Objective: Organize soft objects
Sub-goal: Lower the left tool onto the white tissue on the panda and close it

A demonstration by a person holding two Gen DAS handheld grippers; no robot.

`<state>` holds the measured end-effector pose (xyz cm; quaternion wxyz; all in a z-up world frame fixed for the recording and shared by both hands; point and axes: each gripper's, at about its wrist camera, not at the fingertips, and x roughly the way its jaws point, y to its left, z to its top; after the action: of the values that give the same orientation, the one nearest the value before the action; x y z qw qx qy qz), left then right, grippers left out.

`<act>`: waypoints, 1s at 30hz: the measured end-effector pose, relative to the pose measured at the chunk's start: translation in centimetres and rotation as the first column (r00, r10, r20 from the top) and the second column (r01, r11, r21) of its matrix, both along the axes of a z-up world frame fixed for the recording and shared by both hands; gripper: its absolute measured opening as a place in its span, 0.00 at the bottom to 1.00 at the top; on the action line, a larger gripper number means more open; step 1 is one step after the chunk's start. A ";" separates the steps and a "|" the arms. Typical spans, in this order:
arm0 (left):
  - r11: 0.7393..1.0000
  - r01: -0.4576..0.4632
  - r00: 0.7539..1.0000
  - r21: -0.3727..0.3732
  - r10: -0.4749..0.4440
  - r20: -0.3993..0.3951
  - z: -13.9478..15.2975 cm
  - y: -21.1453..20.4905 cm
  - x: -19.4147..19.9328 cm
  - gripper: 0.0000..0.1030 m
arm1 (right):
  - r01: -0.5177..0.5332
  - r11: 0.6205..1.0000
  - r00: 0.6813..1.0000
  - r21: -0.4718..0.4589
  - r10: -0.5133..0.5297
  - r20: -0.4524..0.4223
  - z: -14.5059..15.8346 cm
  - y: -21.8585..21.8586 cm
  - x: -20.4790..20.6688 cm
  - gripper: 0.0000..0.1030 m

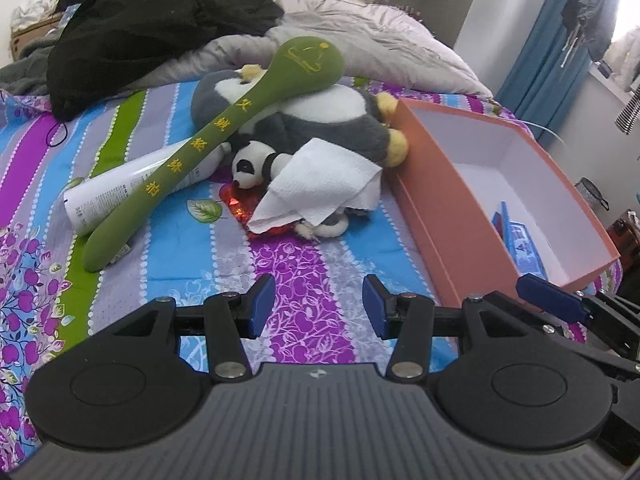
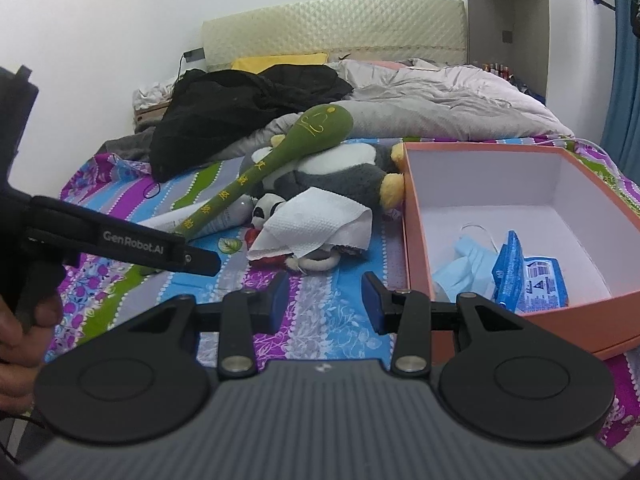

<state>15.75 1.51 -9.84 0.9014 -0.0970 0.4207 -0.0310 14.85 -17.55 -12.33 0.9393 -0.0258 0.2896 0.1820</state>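
Striped purple, blue and green floral bedsheet (image 1: 304,256) covers the bed in front of you, and the soft things sit heaped at its middle, just left of the salmon-pink cardboard box with a white inside (image 1: 448,216).

Your left gripper (image 1: 319,306) hangs over bare sheet with its jaws partly apart and nothing between them. Your right gripper (image 2: 325,302) is the same: half open, empty, near the box's front corner.

The heap is where trouble lies. A long green plush mallet with yellow lettering (image 1: 192,160) leans across both a grey-and-white plush penguin with yellow feet (image 1: 336,120) and a white plastic tube (image 1: 132,184). Pull the penguin first and the mallet will likely slide off and roll the tube toward the edge.

A crumpled white paper towel (image 1: 320,184) is draped over a small black-and-white panda plush (image 1: 250,166). Pinch low there and you may catch towel alone, or drag something red and shiny beneath it; I cannot tell what that is.

With only 2 narrow openings, the fat penguin may squirt free. The box already holds a pale blue face mask (image 2: 464,264) and a blue wipes packet (image 2: 532,280), so room is limited.
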 end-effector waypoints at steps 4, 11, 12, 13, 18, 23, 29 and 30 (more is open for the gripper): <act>1.000 -0.010 1.000 -0.002 0.010 -0.014 -0.8 0.5 1.4 0.53 | -0.011 1.000 1.000 -0.009 0.011 -0.005 -0.6 0.6 1.0 0.41; 0.999 -0.038 0.998 -0.006 0.038 -0.053 -2.6 2.1 4.8 0.53 | -0.041 0.999 0.999 -0.017 0.041 -0.012 -2.5 2.5 3.7 0.41; 0.999 -0.044 0.997 -0.011 0.043 -0.062 -3.0 2.4 5.3 0.53 | -0.042 0.999 0.999 -0.020 0.042 -0.014 -2.8 2.7 4.1 0.41; 0.999 -0.048 0.997 -0.014 0.047 -0.069 -3.3 2.6 5.8 0.53 | -0.042 0.999 0.999 -0.023 0.042 -0.018 -3.1 2.9 4.5 0.41; 0.998 -0.062 0.994 -0.014 0.060 -0.088 -5.0 3.3 8.3 0.52 | -0.038 0.999 0.999 -0.028 0.037 -0.038 -4.5 3.4 6.6 0.41; 0.997 -0.077 0.992 -0.026 0.074 -0.105 -6.5 4.0 10.6 0.52 | -0.033 0.999 0.999 -0.041 0.032 -0.039 -5.7 4.1 8.4 0.41; 0.998 -0.060 0.994 -0.031 0.057 -0.089 -7.1 4.1 13.2 0.52 | -0.010 0.998 0.999 -0.068 0.007 -0.037 -7.3 4.8 10.7 0.41; 0.998 -0.054 0.995 -0.036 0.050 -0.086 -7.3 4.0 13.7 0.52 | -0.006 0.997 0.999 -0.075 0.004 -0.036 -7.6 4.9 11.1 0.41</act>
<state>29.46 5.52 -17.11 0.8812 -0.1265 0.4554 -0.0115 25.96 -12.60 -19.95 0.9319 -0.0584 0.3131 0.1738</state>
